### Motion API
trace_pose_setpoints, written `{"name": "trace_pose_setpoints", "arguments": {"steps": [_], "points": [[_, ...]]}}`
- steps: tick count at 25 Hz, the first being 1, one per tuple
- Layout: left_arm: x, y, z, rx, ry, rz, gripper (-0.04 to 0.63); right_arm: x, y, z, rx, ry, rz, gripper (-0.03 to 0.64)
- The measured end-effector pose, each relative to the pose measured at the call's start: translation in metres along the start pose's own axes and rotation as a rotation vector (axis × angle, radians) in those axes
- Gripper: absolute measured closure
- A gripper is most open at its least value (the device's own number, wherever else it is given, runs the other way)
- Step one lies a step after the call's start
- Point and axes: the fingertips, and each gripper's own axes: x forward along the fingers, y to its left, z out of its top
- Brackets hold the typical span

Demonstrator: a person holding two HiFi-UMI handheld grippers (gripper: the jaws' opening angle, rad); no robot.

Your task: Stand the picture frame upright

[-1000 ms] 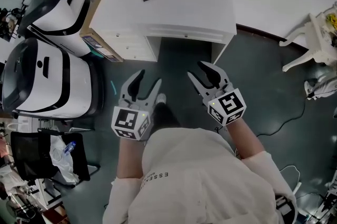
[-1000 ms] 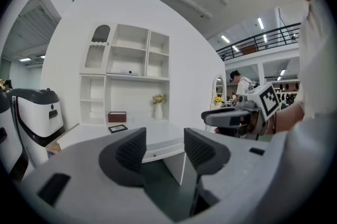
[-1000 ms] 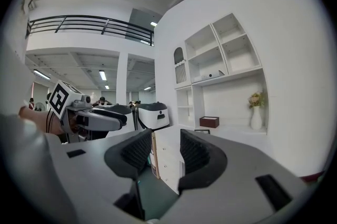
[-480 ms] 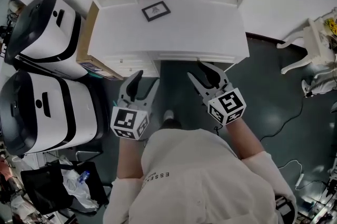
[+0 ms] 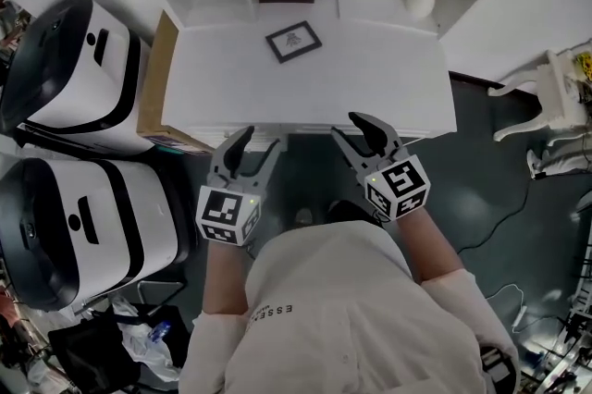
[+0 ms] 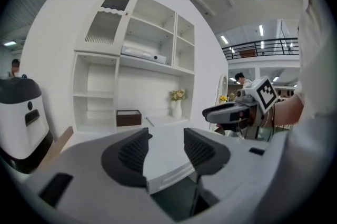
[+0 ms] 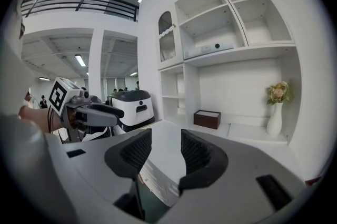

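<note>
While left tongs (image 5: 262, 140) gape, dark-rimmed frame (image 5: 294, 42) lies flat

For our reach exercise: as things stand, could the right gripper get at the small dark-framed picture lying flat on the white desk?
Probably yes. The right gripper, open and empty, hangs at the white desk's near edge; only bare desktop lies between it and the dark-framed picture.
</note>
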Motion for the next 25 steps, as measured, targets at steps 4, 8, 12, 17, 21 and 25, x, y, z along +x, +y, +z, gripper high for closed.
{"name": "trace_pose_setpoints", "arguments": {"steps": [4, 8, 12, 17, 21, 25], "points": [[0.026, 0.018, -0.005, -0.021, 0.028, -0.004, 0.390, 0.033, -0.023, 0.002, 0.002, 0.019, 0.010, 0.437], [0.057, 0.038, -0.003, -0.009, 0.049, 0.005, 0.390, 0.070, -0.054, 0.003, 0.016, 0.028, 0.025, 0.437], [0.093, 0.065, 0.005, -0.046, 0.057, 0.030, 0.390, 0.110, -0.091, 0.003, 0.021, 0.062, 0.044, 0.439], [0.132, 0.093, 0.009, -0.086, 0.070, 0.052, 0.390, 0.157, -0.129, -0.004, 0.029, 0.135, 0.067, 0.437], [0.162, 0.114, 0.004, -0.107, 0.091, 0.075, 0.390, 0.198, -0.157, -0.021, 0.008, 0.223, 0.081, 0.437], [0.182, 0.130, 0.006, -0.115, 0.054, 0.106, 0.390, 0.237, -0.182, -0.049, -0.019, 0.305, 0.099, 0.439]]}}
